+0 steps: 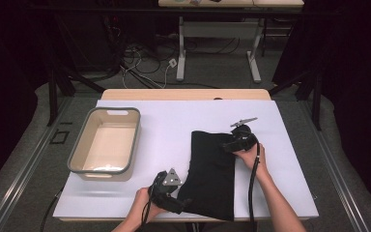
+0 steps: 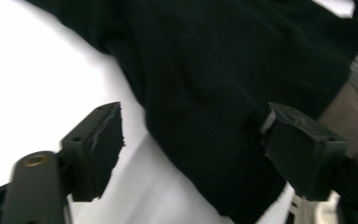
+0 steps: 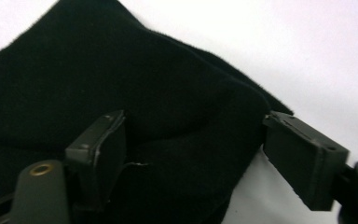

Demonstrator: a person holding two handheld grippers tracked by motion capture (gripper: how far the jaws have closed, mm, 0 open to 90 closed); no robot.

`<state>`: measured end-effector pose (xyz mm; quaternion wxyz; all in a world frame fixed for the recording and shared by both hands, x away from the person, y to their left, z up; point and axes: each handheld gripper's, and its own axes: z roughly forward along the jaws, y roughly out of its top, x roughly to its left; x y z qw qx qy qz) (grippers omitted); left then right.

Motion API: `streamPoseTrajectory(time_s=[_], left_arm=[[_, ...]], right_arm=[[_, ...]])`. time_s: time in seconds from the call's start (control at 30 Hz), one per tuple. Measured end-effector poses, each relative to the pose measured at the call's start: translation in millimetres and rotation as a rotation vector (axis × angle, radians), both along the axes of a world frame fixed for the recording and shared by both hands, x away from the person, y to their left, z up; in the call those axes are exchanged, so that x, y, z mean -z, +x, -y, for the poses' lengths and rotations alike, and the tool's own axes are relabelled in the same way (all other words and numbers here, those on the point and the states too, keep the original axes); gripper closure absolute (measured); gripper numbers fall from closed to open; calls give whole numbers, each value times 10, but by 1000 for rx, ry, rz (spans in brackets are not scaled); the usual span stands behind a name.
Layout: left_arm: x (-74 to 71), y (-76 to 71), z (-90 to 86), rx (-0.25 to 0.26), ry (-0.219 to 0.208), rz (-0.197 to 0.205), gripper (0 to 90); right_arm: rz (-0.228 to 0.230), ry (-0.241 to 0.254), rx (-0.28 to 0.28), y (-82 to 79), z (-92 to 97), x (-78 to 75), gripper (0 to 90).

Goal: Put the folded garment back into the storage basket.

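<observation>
Left gripper point(image 1: 181, 205) sits at the near left corner of the black cloth point(image 1: 212, 174), jaws spread wide. In the left gripper view point(image 2: 191, 144) the cloth edge lies between the jaws, but neither pad presses on it; the left pad is over bare white table cover point(image 2: 37, 84), the right pad over the dark fabric. Nothing pinched.

Right gripper point(image 1: 229, 144) is at the far right corner of the cloth, jaws also spread. In the right gripper view point(image 3: 193, 154) the cloth point(image 3: 135, 107) bulges up between the pads with a fold or ridge in it, not clamped; white cover shows past the right pad. A person's hands hold both grippers, forearms coming in from the near edge, and a black cable point(image 1: 252, 188) trails from the right gripper back along the right forearm.

The cloth lies flat on the table cover point(image 1: 174, 125), right of centre, a tall dark shape running from mid-table to the near edge.

A grey-rimmed beige tub point(image 1: 84, 140) stands on the left side of the cover, well apart from the cloth, nothing visible inside it.
</observation>
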<state>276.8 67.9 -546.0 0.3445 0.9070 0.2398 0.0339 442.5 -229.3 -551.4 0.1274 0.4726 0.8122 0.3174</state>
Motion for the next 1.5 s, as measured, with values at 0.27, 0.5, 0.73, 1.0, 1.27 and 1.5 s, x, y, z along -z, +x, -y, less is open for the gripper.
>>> streamPoseTrajectory(time_s=[0.27,0.5,0.73,1.0,1.27,1.5], left_arm=[[71,-37,64,19,45,-1,224],[65,-72,71,31,28,17,369],[67,-53,74,34,-19,-11,555],[55,-22,11,28,-83,-36,710],[-21,-118,-109,-1,-92,0,713],[-9,-153,-212,-54,-78,30,710]], right_arm=[[-10,-14,-23,-15,-26,19,216],[-23,4,-49,-66,-74,-11,454],[-28,41,-61,-91,-93,-5,666],[21,30,-80,-102,-164,-29,755],[62,19,-121,-88,-357,-53,761],[98,-34,-163,-2,-650,-65,761]])
